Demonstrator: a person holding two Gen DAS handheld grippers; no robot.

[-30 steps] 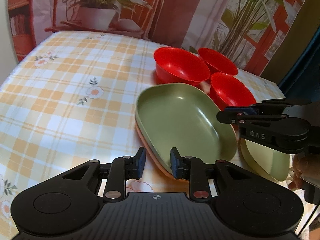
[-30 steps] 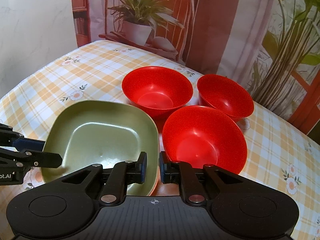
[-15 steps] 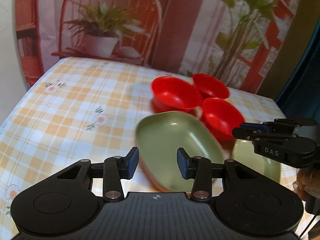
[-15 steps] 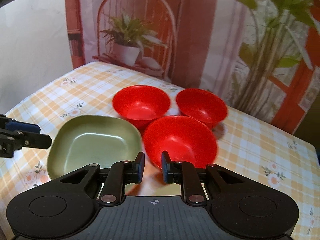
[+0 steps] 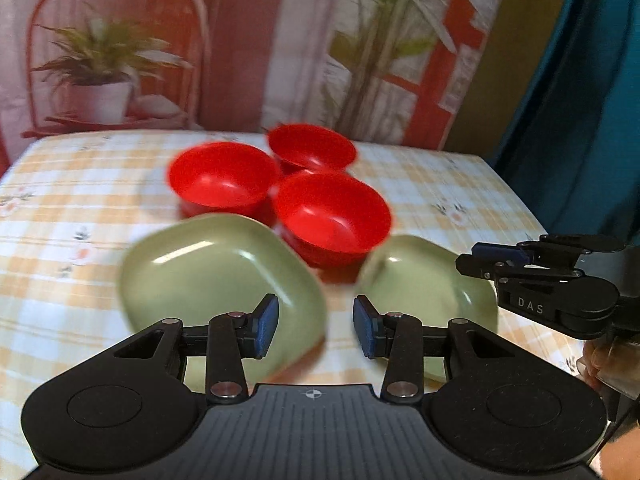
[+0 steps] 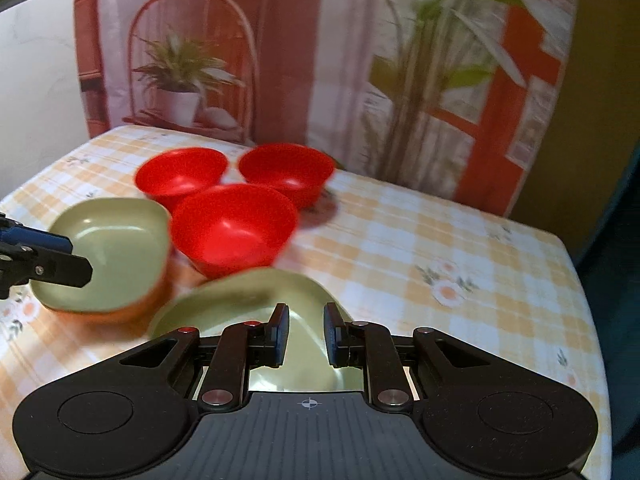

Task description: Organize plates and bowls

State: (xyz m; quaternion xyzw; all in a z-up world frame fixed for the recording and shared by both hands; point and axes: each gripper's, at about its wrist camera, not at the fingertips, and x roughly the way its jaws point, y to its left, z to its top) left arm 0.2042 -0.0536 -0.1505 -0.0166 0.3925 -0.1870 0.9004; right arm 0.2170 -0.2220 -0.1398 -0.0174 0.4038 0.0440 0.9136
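Three red bowls (image 5: 222,178) (image 5: 312,152) (image 5: 332,212) cluster at the table's far middle. In front of them to the left, a green plate (image 5: 216,276) lies on an orange plate (image 6: 132,312). To the right lies a second green plate (image 5: 424,284) (image 6: 256,292). My left gripper (image 5: 315,330) hovers open over the gap between the two green plates and holds nothing. My right gripper (image 6: 306,334) hangs above the second green plate, its jaws a little apart with nothing gripped. It shows at the right (image 5: 470,260) in the left wrist view. The picture is blurred.
An orange-checked flowered tablecloth (image 6: 440,248) covers the table, bare on the right side up to its edge. Behind stands a printed backdrop with a potted plant (image 5: 96,92). A teal curtain (image 5: 580,120) hangs at the right. A hand (image 5: 608,364) holds the right gripper.
Both grippers have drawn back and up from the dishes, so more of the table shows. The left jaws have widened off the stacked plates' rim. The right jaws have parted slightly.
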